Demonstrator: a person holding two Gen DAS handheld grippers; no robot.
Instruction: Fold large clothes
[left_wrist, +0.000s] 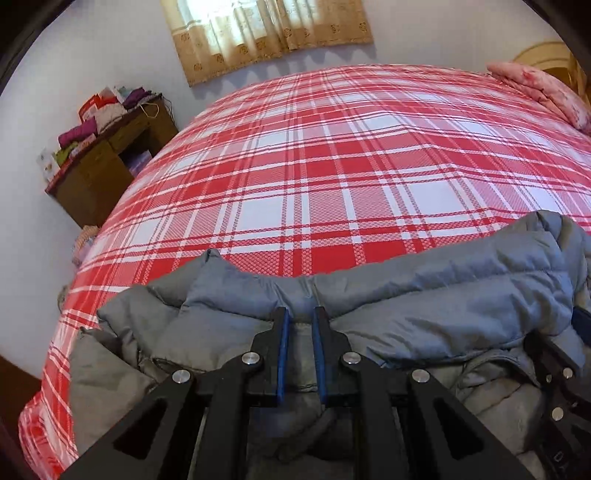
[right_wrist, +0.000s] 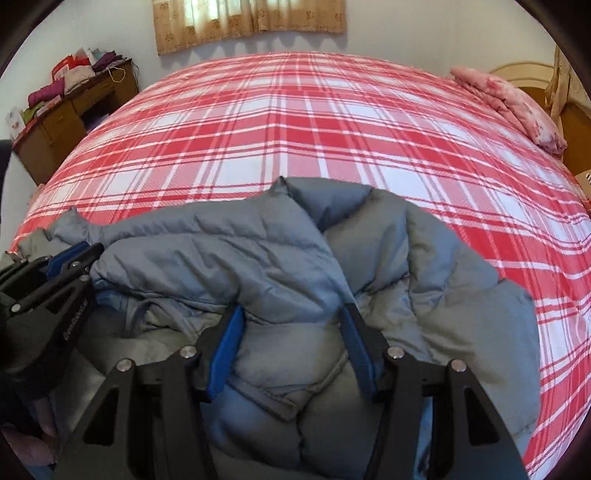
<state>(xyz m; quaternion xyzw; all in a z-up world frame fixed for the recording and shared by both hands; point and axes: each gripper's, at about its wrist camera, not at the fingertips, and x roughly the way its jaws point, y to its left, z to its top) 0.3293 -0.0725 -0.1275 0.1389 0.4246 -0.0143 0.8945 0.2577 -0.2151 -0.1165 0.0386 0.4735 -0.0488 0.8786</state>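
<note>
A grey-blue puffer jacket (left_wrist: 443, 295) lies crumpled on the near part of the red plaid bed (left_wrist: 332, 166). My left gripper (left_wrist: 300, 315) is shut on a thin fold at the jacket's upper edge, and grey cloth shows between its blue pads. The right wrist view has this gripper (right_wrist: 55, 258) at the far left, on the jacket's left end. My right gripper (right_wrist: 291, 314) stands wide, with a thick padded bulge of the jacket (right_wrist: 258, 251) between its fingers; the tips are tucked under an upper fold. The right gripper (left_wrist: 576, 325) also shows at the left wrist view's right edge.
The plaid bed (right_wrist: 295, 129) stretches far beyond the jacket. A pink folded quilt (right_wrist: 509, 99) lies at its back right by the headboard (right_wrist: 532, 74). A brown desk (left_wrist: 99, 166) piled with clothes stands to the left. A curtain (left_wrist: 266, 33) hangs on the far wall.
</note>
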